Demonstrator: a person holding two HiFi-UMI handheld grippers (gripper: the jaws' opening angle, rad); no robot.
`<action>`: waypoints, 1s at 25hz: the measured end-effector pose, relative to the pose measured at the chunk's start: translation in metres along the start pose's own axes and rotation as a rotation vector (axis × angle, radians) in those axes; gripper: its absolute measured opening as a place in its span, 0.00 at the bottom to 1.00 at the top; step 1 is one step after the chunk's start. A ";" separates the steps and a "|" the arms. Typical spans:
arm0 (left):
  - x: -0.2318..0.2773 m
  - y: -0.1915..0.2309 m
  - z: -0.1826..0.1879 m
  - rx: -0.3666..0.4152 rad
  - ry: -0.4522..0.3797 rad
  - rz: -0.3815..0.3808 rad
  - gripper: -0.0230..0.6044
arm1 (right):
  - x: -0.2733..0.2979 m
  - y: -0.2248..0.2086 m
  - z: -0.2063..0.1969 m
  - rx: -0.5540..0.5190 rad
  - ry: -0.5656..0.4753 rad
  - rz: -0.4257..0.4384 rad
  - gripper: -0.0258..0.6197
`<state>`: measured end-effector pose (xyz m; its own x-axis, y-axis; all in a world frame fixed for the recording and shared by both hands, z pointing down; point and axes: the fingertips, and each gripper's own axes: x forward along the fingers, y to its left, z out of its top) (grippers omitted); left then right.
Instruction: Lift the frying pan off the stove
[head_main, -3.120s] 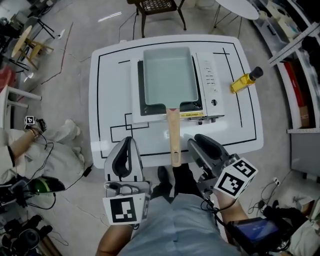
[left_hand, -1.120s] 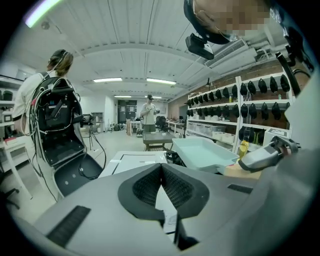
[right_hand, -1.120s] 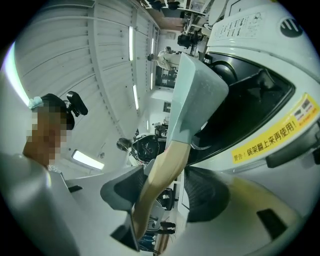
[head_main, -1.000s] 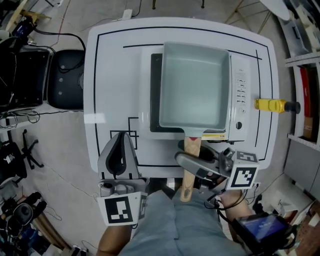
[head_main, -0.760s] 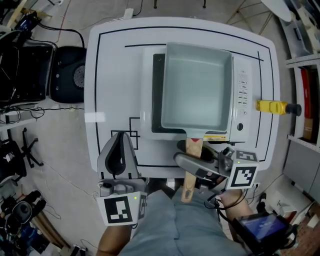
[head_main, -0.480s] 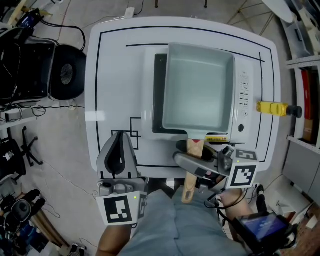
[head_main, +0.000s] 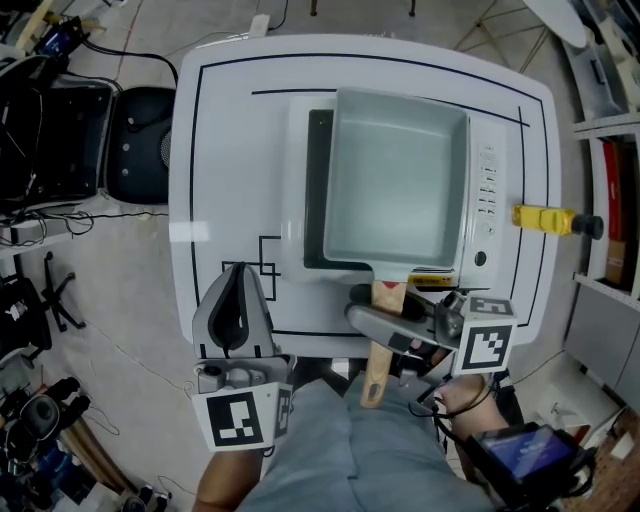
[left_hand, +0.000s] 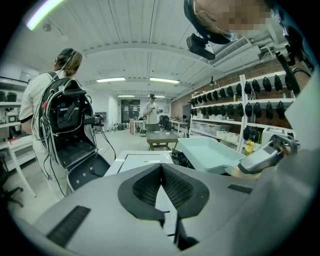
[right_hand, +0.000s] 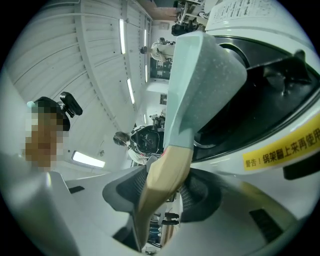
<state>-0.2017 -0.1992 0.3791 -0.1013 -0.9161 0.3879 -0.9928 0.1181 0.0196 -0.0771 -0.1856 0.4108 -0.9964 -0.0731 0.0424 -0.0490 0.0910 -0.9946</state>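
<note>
Right hand-held gripper (head_main: 382, 335) clamped on pan's (head_main: 395, 180) wooden handle (head_main: 375, 365). Pan sat over stove (head_main: 488, 200) on desk (head_main: 215, 150). Left hand-held gripper (head_main: 240, 290) closed, empty, near desk's front edge.

Your right gripper (head_main: 374, 310) clamps, your left gripper (head_main: 244, 275) idles.
Your right gripper lies turned on its side, pointing left across your front, with its fingers (right_hand: 201, 196) closed from both sides on the pan handle (right_hand: 164, 186) and your right hand (head_main: 460, 398) behind its marker cube. Your left gripper points straight ahead from your left forearm (head_main: 214, 487), level and low, its fingers (left_hand: 145, 188) pressed together with nothing between them.
</note>
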 end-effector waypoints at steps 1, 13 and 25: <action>0.000 0.000 0.000 0.000 0.000 0.002 0.06 | 0.000 0.000 0.000 0.004 0.002 -0.001 0.37; -0.004 0.002 0.001 0.000 0.000 0.019 0.06 | 0.001 -0.001 -0.002 0.043 0.034 -0.007 0.34; -0.005 0.005 0.004 0.000 -0.006 0.024 0.06 | 0.002 -0.002 -0.003 0.125 0.045 -0.010 0.29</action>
<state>-0.2061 -0.1958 0.3741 -0.1252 -0.9153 0.3829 -0.9901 0.1400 0.0109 -0.0789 -0.1830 0.4127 -0.9981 -0.0290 0.0535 -0.0525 -0.0343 -0.9980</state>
